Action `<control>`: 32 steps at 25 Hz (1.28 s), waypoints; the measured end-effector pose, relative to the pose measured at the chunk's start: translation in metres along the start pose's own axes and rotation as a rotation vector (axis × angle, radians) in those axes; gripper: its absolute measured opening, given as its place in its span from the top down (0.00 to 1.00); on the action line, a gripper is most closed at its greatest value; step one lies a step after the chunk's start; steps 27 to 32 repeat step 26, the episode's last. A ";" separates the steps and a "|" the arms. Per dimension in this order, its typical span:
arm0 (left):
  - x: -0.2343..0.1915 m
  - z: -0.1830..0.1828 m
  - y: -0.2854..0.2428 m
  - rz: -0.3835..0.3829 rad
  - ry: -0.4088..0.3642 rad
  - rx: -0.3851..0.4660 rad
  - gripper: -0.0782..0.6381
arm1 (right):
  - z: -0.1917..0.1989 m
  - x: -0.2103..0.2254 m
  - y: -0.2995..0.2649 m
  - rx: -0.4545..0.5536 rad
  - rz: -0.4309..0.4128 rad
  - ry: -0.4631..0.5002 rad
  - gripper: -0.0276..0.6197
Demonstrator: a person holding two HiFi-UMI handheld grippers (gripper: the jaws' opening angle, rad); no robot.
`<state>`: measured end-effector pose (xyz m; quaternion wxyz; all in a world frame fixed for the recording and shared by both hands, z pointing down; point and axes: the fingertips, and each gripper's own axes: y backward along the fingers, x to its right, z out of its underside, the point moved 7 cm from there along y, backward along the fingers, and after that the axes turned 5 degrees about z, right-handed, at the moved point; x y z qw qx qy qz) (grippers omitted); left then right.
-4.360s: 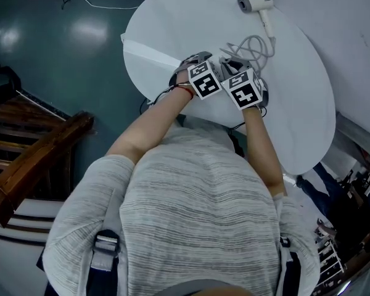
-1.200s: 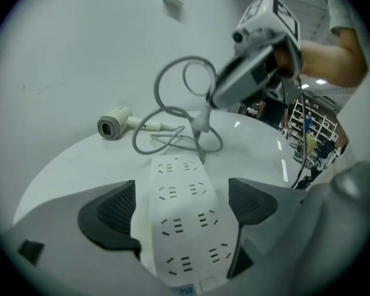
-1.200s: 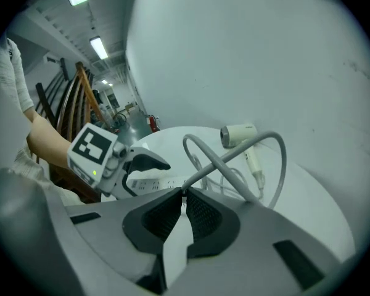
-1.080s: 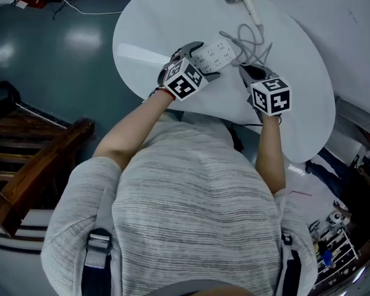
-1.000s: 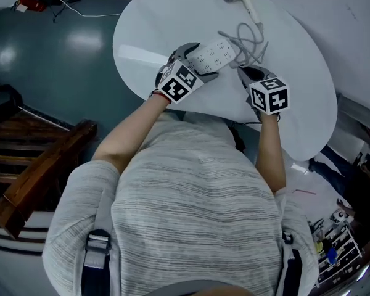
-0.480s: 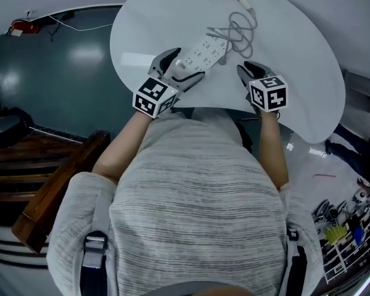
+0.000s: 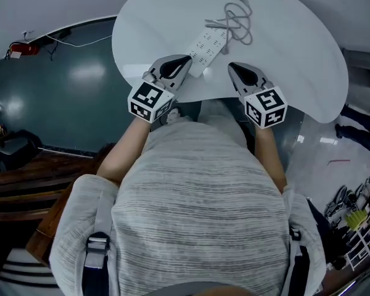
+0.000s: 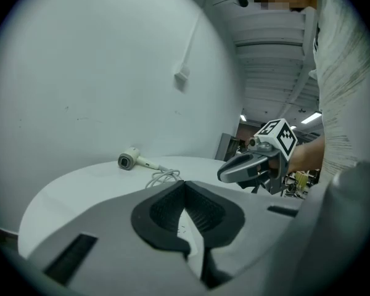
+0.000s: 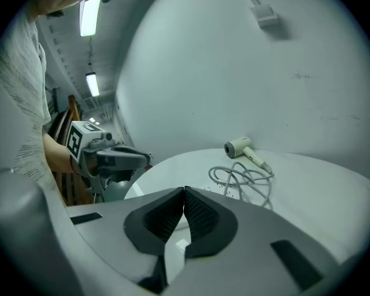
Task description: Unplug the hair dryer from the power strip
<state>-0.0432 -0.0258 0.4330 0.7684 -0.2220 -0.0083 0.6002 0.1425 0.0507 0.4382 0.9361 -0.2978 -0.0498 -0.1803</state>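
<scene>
Hair dryer (image 9: 237, 147): lies on its side at the far edge of the table (image 7: 296, 54), well apart from both claws. Looks small, white and hard-shelled; probably light, with smooth plastic that could slip under the pads. Needs no lifting for this job. Trails a pale cord (image 7: 237, 23), loosely coiled just near of it and touching the far end of the power strip (image 7: 208, 42). Seems soft and floppy along that cord, so makes a poor place to pull: would likely strain the wire and drag the dryer across the table. Better taken at the plug's rigid body, close against the strip, pinched across its flat sides and drawn straight out. Power strip: runs from near left to far right between the coil and the claws; looks light enough to slide or rise with the plug, so worth pinning down with the other claw. Plug: too small in every view to tell whether seated or already free. Left claw (image 8: 185, 190): pressed pad to pad, having just been closing, with nothing between the pads; hangs over the table's near edge, just near of the strip. Right claw (image 9: 184, 196): likewise together and empty, further right, touching neither strip nor cord.
</scene>
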 end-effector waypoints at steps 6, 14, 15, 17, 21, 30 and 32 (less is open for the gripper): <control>0.016 0.006 0.020 0.022 0.010 0.026 0.88 | 0.001 -0.039 0.013 0.057 0.004 -0.015 0.92; 0.038 0.013 0.052 0.031 -0.002 0.057 0.88 | 0.006 -0.085 0.026 0.100 0.005 0.008 0.92; 0.040 0.013 0.055 0.030 -0.001 0.061 0.88 | 0.007 -0.089 0.027 0.102 0.004 0.009 0.92; 0.042 0.012 0.062 0.027 0.002 0.070 0.88 | 0.009 -0.097 0.029 0.100 0.000 0.012 0.92; 0.045 0.011 0.067 0.020 0.009 0.082 0.88 | 0.009 -0.102 0.032 0.091 -0.006 0.023 0.92; 0.042 0.007 0.069 0.008 0.016 0.095 0.88 | 0.005 -0.098 0.031 0.081 -0.007 0.031 0.92; 0.042 0.007 0.069 0.008 0.016 0.095 0.88 | 0.005 -0.098 0.031 0.081 -0.007 0.031 0.92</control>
